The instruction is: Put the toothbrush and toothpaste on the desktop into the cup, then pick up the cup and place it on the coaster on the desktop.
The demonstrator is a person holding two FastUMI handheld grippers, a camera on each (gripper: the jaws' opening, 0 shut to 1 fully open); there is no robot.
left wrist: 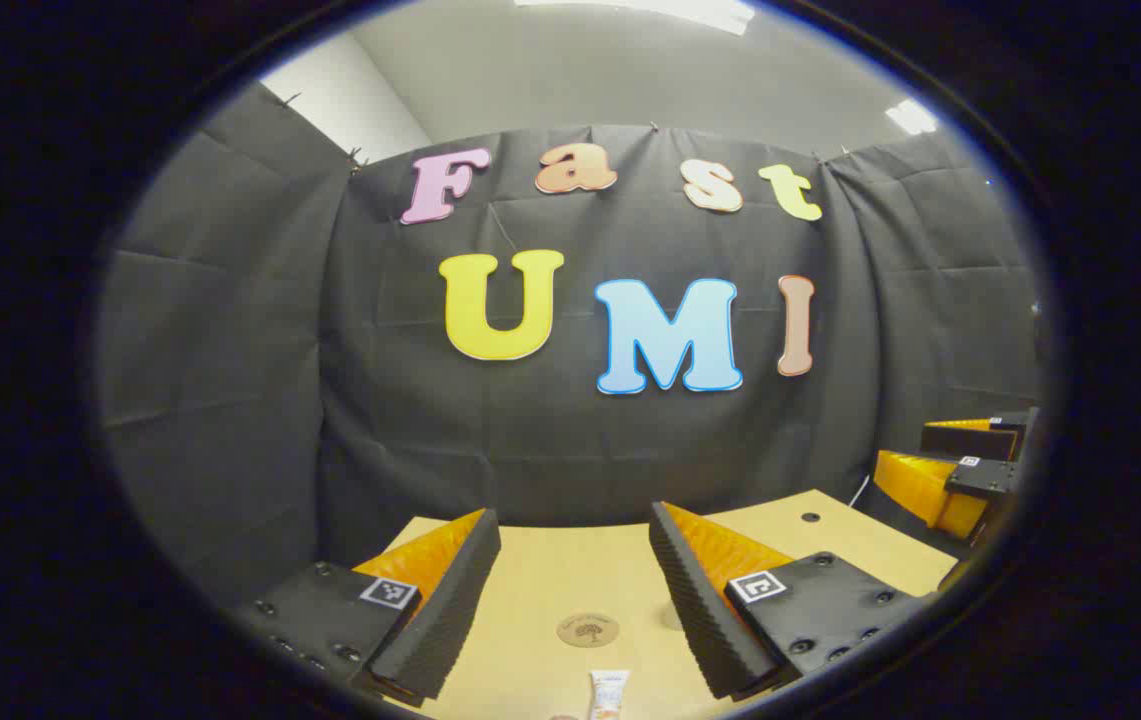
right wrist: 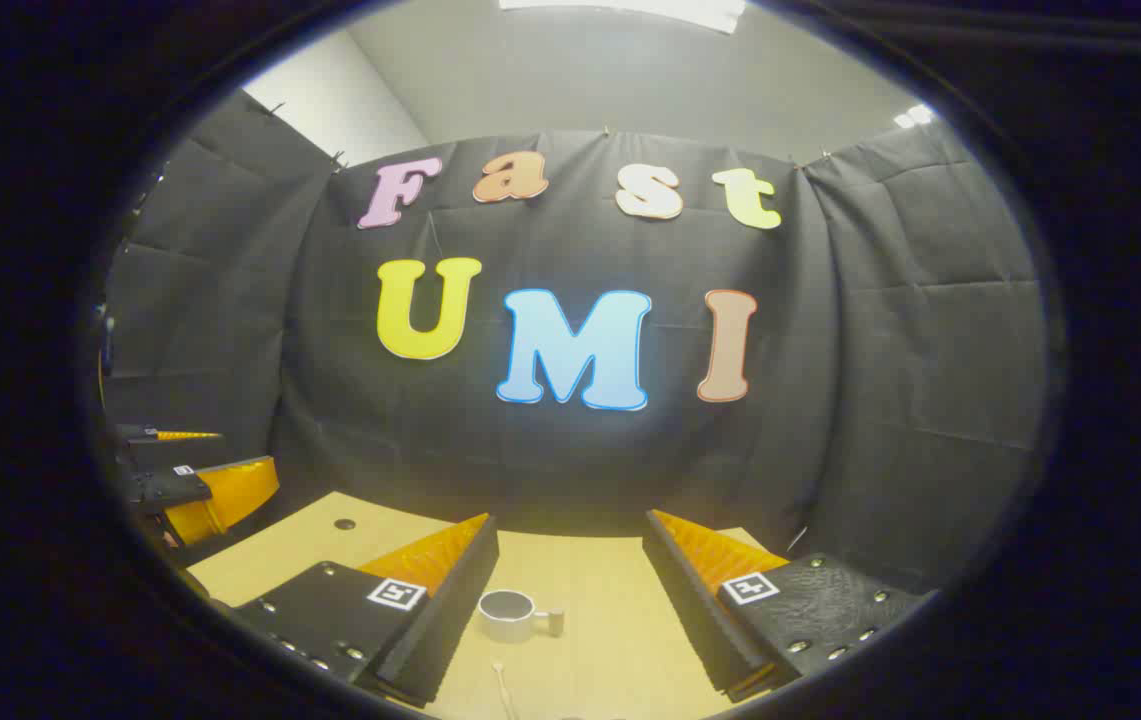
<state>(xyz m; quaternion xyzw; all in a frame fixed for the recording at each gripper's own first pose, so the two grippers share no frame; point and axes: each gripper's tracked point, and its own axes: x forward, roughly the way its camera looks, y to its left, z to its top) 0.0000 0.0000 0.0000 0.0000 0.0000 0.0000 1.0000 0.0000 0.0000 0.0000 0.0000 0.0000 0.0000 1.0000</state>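
In the left gripper view my left gripper [left wrist: 575, 590] stands open above the wooden desktop [left wrist: 530, 600]. Between its fingers lie a round brown coaster [left wrist: 588, 630] and, nearer, the top of a white toothpaste tube [left wrist: 607, 694]. The right gripper [left wrist: 960, 470] shows at the far right edge, its state unclear there. In the right gripper view my right gripper [right wrist: 570, 590] is open over the desktop. A grey cup [right wrist: 510, 614] with a handle stands upright between its fingers, closer to the left one. The thin white toothbrush [right wrist: 503, 688] lies in front of the cup. The left gripper [right wrist: 195, 480] shows at the far left.
The black cloth wall closes the booth behind and on both sides of the desk. A small dark hole [left wrist: 810, 517] marks the desktop near its far edge, and the same hole [right wrist: 344, 524] appears in the right gripper view.
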